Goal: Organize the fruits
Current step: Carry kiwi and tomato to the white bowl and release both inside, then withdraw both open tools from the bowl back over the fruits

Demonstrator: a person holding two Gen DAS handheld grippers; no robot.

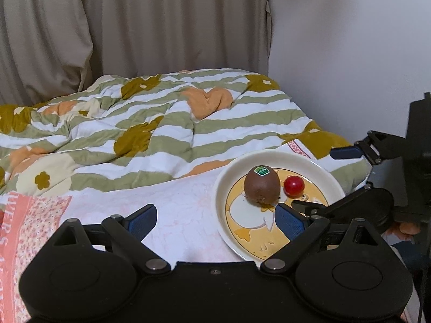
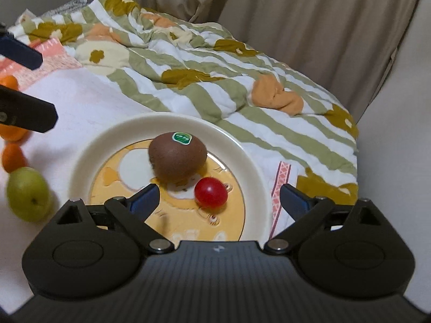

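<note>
A cream plate [image 1: 234,169] [image 2: 89,145] with a duck picture lies on the bed. On it rest a brown kiwi [image 1: 261,185] [image 2: 177,158] with a green sticker and a small red tomato [image 1: 294,185] [image 2: 211,191]. My left gripper [image 1: 216,218] is open and empty, its right finger over the plate's near side. My right gripper [image 2: 219,197] is open and empty, just behind the tomato; it shows in the left wrist view [image 1: 323,177] at the right. A green pear-like fruit [image 2: 28,193] and orange fruits [image 2: 12,157] lie left of the plate.
A striped flowered quilt [image 1: 161,123] [image 2: 215,80] is bunched behind the plate. Beige curtains [image 1: 134,27] and a white wall [image 1: 350,53] stand behind the bed. A pink patterned cloth [image 1: 29,228] lies at the left.
</note>
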